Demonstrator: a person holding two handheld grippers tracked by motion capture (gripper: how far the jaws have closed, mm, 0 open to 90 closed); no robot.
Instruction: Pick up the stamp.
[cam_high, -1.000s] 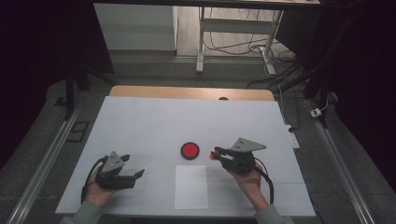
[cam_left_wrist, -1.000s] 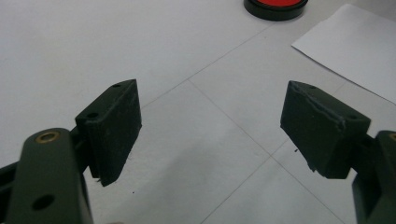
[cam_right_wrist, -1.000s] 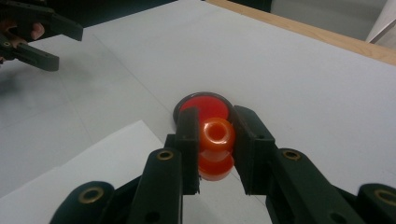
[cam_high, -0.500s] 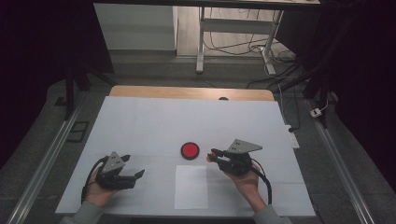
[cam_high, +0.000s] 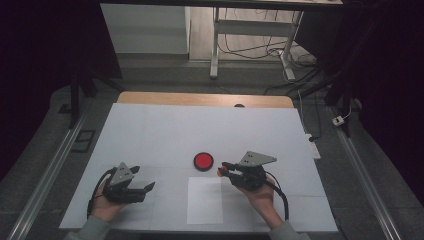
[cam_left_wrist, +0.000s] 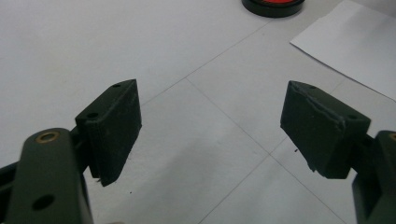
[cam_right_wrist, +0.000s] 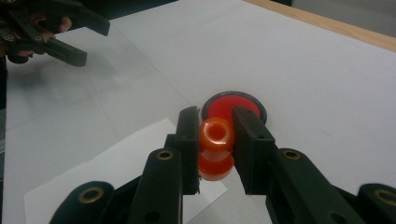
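My right gripper (cam_right_wrist: 215, 135) is shut on a small orange knob-shaped piece (cam_right_wrist: 215, 147), held between its jaws just above the table. In the high view that gripper (cam_high: 226, 169) sits right of centre, its tips a little right of a round red pad with a black rim (cam_high: 203, 161). In the right gripper view the red pad (cam_right_wrist: 224, 103) lies just beyond the jaws. My left gripper (cam_high: 148, 188) rests at the front left of the table, open, nothing between its jaws (cam_left_wrist: 210, 126). The red pad's edge (cam_left_wrist: 273, 4) shows at the top there.
A white sheet of paper (cam_high: 205, 200) lies near the front edge between the two hands. The white tabletop (cam_high: 200, 130) has a wooden strip (cam_high: 205, 99) along its far edge. Metal rails (cam_high: 45, 175) run along both sides, with cables on the floor beyond.
My right gripper has shifted slightly left toward the red pad, still holding the orange piece. The left gripper has stayed where it was.
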